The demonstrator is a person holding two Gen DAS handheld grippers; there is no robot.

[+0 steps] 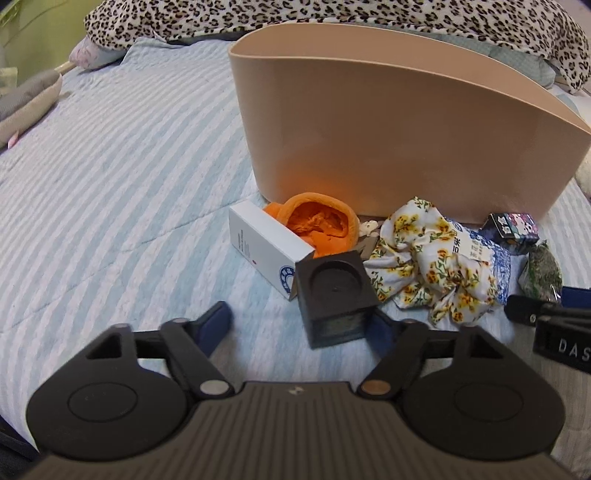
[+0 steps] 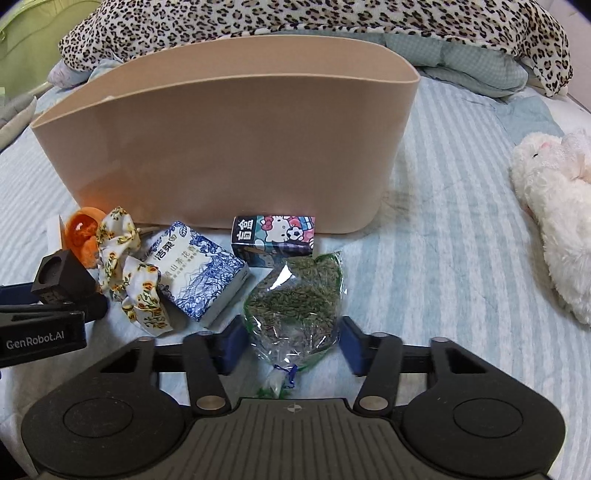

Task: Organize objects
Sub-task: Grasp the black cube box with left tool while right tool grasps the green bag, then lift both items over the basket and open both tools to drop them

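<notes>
A tall beige bin [image 1: 388, 140] [image 2: 229, 147] stands on the bed. In front of it lie a white box [image 1: 262, 243], an orange soft item [image 1: 317, 225] [image 2: 83, 232], a black square block [image 1: 334, 295] [image 2: 61, 278], a floral scrunchie [image 1: 428, 266] [image 2: 129, 269], a blue-and-white tissue pack [image 2: 201, 269], a Hello Kitty box [image 2: 273, 236] [image 1: 513, 227] and a clear bag of green dried herbs [image 2: 295, 299]. My left gripper [image 1: 299, 328] is open, its jaws either side of the black block. My right gripper [image 2: 290, 341] is open around the herb bag.
The striped blue-and-white quilt [image 1: 110, 184] covers the bed. A leopard-print blanket [image 2: 295, 18] lies behind the bin. A white plush toy [image 2: 557, 206] lies at the right. A grey pillow [image 1: 26, 99] sits at the far left.
</notes>
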